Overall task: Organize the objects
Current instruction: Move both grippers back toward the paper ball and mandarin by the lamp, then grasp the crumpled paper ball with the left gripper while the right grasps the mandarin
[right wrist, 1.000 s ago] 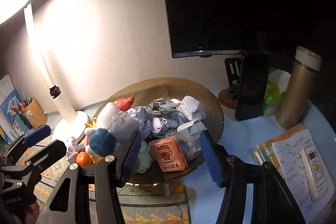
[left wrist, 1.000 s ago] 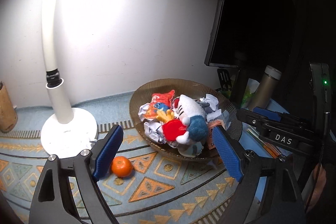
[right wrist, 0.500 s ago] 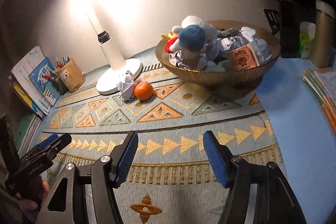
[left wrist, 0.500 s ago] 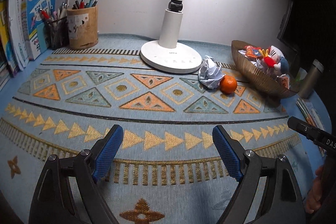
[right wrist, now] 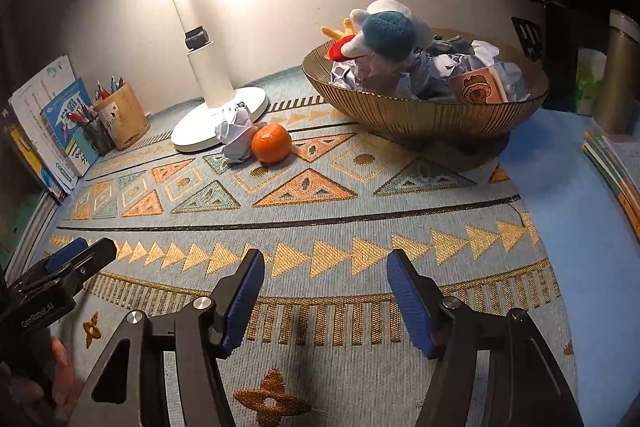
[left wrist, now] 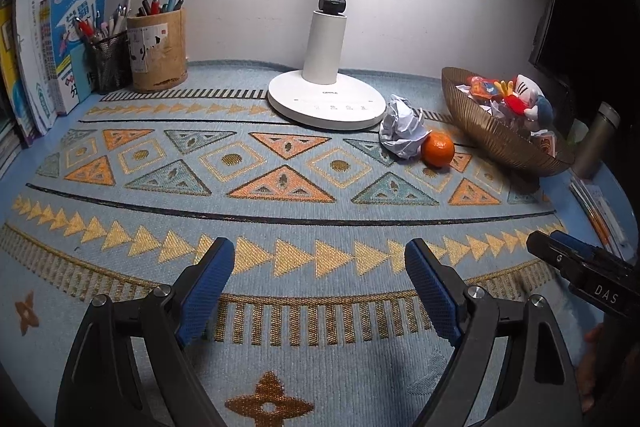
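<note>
I held the left gripper and the right gripper wide open, both empty above the near mat. Far right, the orange touched the paper ball beside the bowl.

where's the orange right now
The orange lies on the patterned mat, touching a crumpled paper ball beside the lamp base, left of the gold bowl in both views.

Lamp: white, lit, stood on patterned mat.
Pen cup: beside books.
Flask: far right.
</note>
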Motion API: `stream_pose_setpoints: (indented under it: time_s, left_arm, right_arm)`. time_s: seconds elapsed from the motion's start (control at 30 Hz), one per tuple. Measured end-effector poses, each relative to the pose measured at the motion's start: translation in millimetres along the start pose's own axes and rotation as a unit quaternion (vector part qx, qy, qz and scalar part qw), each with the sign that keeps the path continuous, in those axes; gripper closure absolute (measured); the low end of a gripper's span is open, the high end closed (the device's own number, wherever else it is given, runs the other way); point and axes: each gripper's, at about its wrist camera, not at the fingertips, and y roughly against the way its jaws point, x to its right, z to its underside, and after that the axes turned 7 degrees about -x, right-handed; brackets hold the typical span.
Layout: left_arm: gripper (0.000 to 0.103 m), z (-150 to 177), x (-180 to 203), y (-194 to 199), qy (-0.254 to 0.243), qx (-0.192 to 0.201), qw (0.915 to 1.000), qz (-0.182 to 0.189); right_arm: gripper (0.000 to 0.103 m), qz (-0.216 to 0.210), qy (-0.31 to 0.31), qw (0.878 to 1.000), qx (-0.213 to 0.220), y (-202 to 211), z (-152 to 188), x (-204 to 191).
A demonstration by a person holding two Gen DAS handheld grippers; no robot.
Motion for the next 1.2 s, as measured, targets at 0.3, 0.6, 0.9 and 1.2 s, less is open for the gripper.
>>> stream_pose_setpoints:
  time_s: [0.3, 0.6, 0.9, 1.2]
  left_arm:
    - [0.017, -62.8, 17.6, -31.4, 0.029, -0.058, 0.9895, 0.130]
    - [0.018, -118.1, 37.8, -109.9, 0.060, -0.103, 0.9744, 0.191]
    - [0.031, -126.6, 58.3, -135.8, 0.042, -0.114, 0.9728, 0.198]
    - [0.046, -121.3, 52.0, -143.8, 0.066, -0.105, 0.9732, 0.194]
  right_arm:
    - [0.044, -0.033, 0.032, 0.998, -0.037, -29.9, -33.7, -13.5]
    - [0.050, -0.023, 0.098, 0.994, -0.036, -74.7, -84.0, -41.1]
    - [0.050, -0.001, 0.129, 0.991, -0.033, -100.4, -100.0, -49.6]
    - [0.062, -0.001, 0.139, 0.989, -0.041, -109.5, -106.6, -53.6]
